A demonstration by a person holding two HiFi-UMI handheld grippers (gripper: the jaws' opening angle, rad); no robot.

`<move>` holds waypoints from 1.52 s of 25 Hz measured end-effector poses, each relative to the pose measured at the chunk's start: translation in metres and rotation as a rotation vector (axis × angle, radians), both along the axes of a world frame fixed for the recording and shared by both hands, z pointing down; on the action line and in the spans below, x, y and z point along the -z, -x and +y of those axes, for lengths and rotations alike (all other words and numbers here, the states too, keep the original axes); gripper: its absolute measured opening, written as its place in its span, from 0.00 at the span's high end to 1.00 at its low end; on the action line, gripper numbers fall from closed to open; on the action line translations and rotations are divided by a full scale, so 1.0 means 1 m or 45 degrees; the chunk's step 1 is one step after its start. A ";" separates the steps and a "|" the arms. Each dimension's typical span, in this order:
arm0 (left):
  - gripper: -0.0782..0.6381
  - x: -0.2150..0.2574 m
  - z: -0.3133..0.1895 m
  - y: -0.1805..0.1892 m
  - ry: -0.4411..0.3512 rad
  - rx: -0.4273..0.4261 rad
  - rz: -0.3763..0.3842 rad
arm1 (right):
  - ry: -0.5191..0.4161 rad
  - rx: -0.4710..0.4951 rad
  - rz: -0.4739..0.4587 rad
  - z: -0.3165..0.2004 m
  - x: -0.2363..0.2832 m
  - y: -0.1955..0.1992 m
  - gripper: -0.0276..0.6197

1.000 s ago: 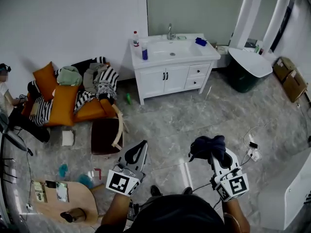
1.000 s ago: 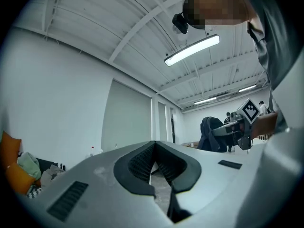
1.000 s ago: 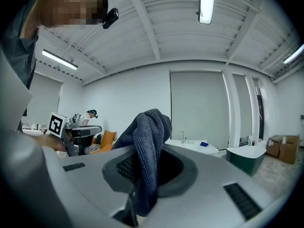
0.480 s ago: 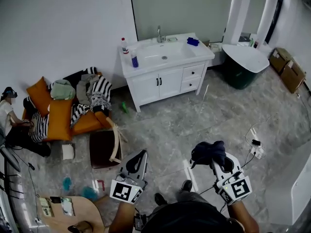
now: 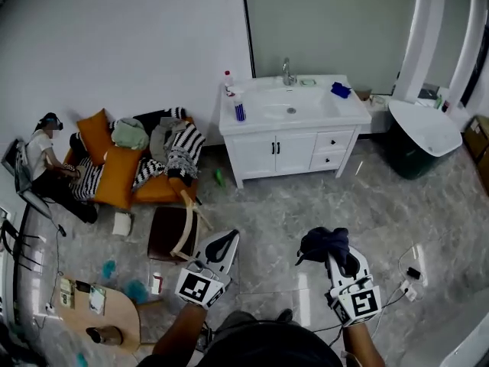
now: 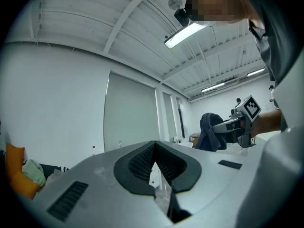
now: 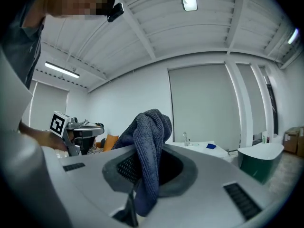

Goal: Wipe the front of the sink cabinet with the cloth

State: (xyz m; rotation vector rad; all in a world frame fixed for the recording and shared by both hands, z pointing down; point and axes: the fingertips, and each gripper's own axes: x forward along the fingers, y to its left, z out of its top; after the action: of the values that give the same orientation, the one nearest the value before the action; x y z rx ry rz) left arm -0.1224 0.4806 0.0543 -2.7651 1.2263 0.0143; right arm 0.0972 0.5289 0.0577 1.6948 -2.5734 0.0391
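Right gripper (image 5: 335, 252), lower right of the head view: jaws clamped on the dark blue cloth (image 5: 324, 243), which bunches above them and, in the right gripper view, hangs down between them. Left gripper (image 5: 222, 241), lower centre: jaws together, nothing held. Sink cabinet (image 5: 295, 150), white, upper centre against the wall, well apart from both grippers. Orange cushions (image 5: 114, 174) at left.
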 end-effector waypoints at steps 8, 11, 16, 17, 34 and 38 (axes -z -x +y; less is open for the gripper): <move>0.89 0.003 -0.049 -0.007 0.004 0.034 -0.039 | 0.003 0.052 -0.010 -0.057 -0.007 -0.002 0.89; 0.89 -0.006 -0.076 -0.005 0.009 0.023 -0.013 | 0.003 0.022 -0.001 -0.077 -0.009 0.002 0.89; 0.89 -0.007 -0.125 0.006 -0.016 -0.031 0.010 | 0.028 -0.035 0.024 -0.106 -0.001 0.021 0.89; 0.89 -0.006 -0.135 0.008 -0.016 -0.041 0.020 | 0.039 -0.048 0.035 -0.114 0.000 0.025 0.89; 0.89 -0.019 -0.235 0.025 0.049 -0.044 0.083 | 0.131 0.005 0.050 -0.225 -0.013 0.046 0.89; 0.89 -0.008 -0.249 0.009 0.041 0.007 0.025 | 0.142 0.084 0.009 -0.258 -0.023 0.030 0.89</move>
State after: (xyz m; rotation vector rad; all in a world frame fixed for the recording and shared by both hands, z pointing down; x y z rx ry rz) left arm -0.1319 0.2320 0.0624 -2.7955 1.2500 0.0214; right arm 0.0672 0.2711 0.0808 1.5689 -2.5675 0.1699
